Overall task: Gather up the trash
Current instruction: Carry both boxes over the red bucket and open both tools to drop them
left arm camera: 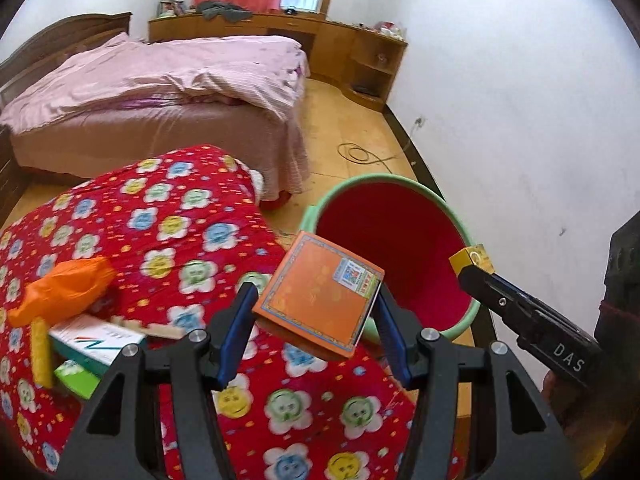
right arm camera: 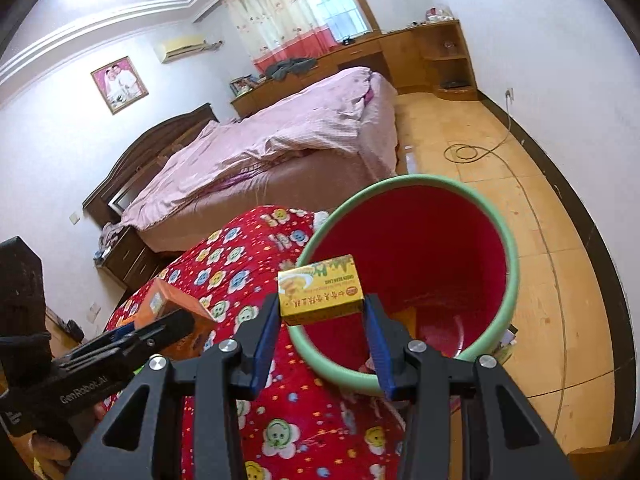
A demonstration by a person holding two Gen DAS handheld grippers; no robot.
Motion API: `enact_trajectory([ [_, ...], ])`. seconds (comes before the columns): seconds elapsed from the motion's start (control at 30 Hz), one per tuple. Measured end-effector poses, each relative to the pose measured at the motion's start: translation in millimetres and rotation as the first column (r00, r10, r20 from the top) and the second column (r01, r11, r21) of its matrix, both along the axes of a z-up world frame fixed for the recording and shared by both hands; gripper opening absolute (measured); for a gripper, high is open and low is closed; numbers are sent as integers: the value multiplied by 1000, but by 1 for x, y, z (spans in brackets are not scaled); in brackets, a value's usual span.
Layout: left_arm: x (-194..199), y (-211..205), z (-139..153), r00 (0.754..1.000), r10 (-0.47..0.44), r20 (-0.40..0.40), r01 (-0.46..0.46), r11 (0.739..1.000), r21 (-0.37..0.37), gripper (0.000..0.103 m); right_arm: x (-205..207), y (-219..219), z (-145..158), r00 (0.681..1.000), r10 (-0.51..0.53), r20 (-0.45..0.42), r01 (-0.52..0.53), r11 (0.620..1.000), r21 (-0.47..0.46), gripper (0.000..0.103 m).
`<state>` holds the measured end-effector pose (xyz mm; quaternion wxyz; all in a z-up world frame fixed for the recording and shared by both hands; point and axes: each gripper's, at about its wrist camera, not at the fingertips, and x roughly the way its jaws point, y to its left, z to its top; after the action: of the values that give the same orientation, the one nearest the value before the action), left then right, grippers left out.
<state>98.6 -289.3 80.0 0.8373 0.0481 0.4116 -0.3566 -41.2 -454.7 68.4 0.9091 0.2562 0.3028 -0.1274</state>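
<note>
We've got the orange carton (left arm camera: 320, 294) pinched edge to edge in the left gripper (left arm camera: 316, 312), near the bin's rim, and the little yellow cake box (right arm camera: 320, 290) clamped in the right gripper (right arm camera: 322, 312) just over the green bin (right arm camera: 508, 248). Both look light, stiff cardboard; flat sides suit us. The bin's floor is partly hidden, and the leftover litter on the red quilt (left arm camera: 180, 208) blurs.

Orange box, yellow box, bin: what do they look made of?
Orange box: printed cardboard, slightly glossy; sharp folded edges, sticker label. Yellow box: thin printed carton, matte-to-satin; crisp corners, printed text. Bin: likely moulded plastic, smooth green rim, shiny red inside, though the red could be a liner. None can be confirmed by look alone.
</note>
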Motion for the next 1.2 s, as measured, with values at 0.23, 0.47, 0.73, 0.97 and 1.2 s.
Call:
enact_trajectory([
  [0.23, -1, -35, -17, 998, -59, -25, 59, 998, 9, 59, -11, -21, -10, 999, -49, 0, 49, 999, 18, 45],
  [0.47, 2, -64, -39, 994, -97, -56, 98, 995, 20, 59, -15, -39, -22, 997, -78, -9, 78, 996, 37, 45],
  [0.73, 8, -75, -52, 994, -96, -61, 98, 995, 28, 59, -18, -54, -30, 993, -117, -22, 118, 992, 45, 45],
  [0.97, 9, -74, -51, 994, -90, -60, 92, 995, 26, 60, -15, -61, -37, 990, -133, -39, 135, 989, 55, 45],
  [1.2, 7, -59, -43, 996, -70, -61, 71, 997, 8, 60, -7, -56, -42, 991, -121, -61, 124, 991, 50, 48],
])
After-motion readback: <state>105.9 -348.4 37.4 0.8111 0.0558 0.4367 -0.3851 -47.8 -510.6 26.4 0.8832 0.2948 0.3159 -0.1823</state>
